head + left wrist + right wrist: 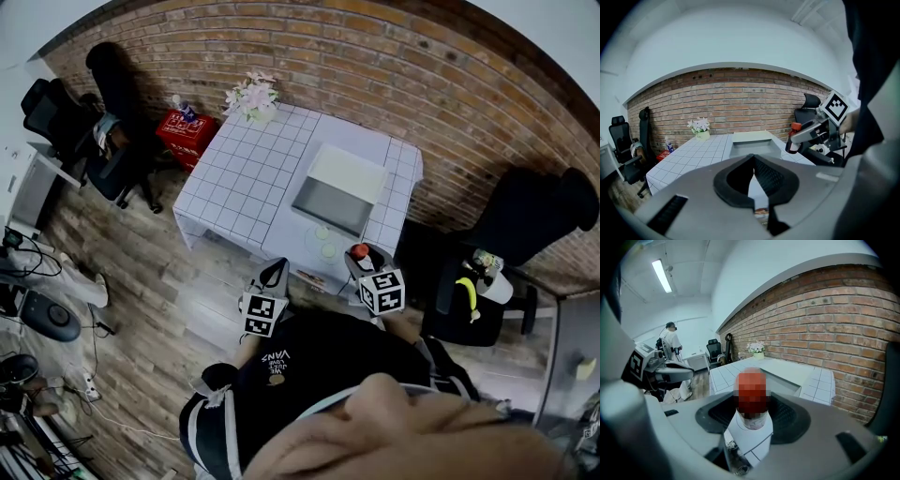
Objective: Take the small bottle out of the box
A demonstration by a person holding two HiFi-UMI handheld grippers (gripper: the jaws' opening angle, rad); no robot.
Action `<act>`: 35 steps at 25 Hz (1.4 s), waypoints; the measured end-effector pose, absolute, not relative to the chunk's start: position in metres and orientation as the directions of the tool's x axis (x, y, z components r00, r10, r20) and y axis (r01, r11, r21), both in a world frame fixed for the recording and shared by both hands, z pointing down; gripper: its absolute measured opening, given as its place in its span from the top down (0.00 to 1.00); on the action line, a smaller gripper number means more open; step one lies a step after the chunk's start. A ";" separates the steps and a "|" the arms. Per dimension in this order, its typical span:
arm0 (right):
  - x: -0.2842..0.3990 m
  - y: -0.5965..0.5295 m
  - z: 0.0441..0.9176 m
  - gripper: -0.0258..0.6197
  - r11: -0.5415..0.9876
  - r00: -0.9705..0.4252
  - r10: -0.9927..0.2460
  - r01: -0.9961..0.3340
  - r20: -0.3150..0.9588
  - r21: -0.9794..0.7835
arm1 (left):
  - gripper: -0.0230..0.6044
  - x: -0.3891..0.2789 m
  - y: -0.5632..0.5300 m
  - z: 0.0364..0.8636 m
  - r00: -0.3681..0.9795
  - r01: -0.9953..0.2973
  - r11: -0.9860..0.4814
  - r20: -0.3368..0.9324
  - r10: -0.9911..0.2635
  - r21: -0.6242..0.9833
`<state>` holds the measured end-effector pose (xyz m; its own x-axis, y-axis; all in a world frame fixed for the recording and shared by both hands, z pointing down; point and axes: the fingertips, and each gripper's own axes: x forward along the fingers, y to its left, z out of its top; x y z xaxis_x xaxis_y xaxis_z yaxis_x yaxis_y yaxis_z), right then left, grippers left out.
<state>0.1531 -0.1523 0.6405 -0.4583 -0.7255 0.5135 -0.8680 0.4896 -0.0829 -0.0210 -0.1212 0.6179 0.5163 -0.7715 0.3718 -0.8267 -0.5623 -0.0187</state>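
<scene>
The small bottle (359, 251) has a red cap and a dark body. It stands upright between the jaws of my right gripper (362, 257), which is shut on it and holds it in the air over the table's near edge, outside the box. In the right gripper view the bottle (751, 401) fills the middle between the pads. The grey open box (337, 192) lies on the white grid-patterned table (244, 178), beyond both grippers. My left gripper (274, 267) hovers at the near edge with its jaws together and nothing in them. From the left gripper view the bottle (793, 139) shows at the right.
A pot of flowers (253, 97) stands at the table's far corner. Two small pale round items (326, 242) lie near the front edge. A red crate (187, 132) and black chairs (103, 141) are at the left, another black chair (525, 225) at the right. A brick wall runs behind.
</scene>
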 end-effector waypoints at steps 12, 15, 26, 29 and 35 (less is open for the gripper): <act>0.160 -0.122 0.654 0.63 0.494 -0.464 -0.705 -0.864 0.536 -0.098 | 0.94 -0.013 -0.106 0.619 0.512 -0.827 -0.561 0.378 -0.771 -0.024; 0.161 -0.116 0.657 0.63 0.494 -0.464 -0.701 -0.864 0.542 -0.101 | 0.94 -0.014 -0.104 0.620 0.508 -0.831 -0.556 0.375 -0.776 -0.025; 0.166 -0.107 0.660 0.63 0.495 -0.462 -0.698 -0.863 0.547 -0.096 | 0.94 -0.005 -0.097 0.620 0.512 -0.828 -0.561 0.374 -0.773 -0.026; 0.167 -0.106 0.660 0.63 0.495 -0.460 -0.698 -0.864 0.548 -0.096 | 0.94 -0.004 -0.097 0.619 0.513 -0.826 -0.563 0.376 -0.772 -0.028; 0.168 -0.109 0.661 0.63 0.499 -0.457 -0.694 -0.862 0.556 -0.087 | 0.94 -0.003 -0.102 0.618 0.514 -0.824 -0.566 0.379 -0.770 -0.033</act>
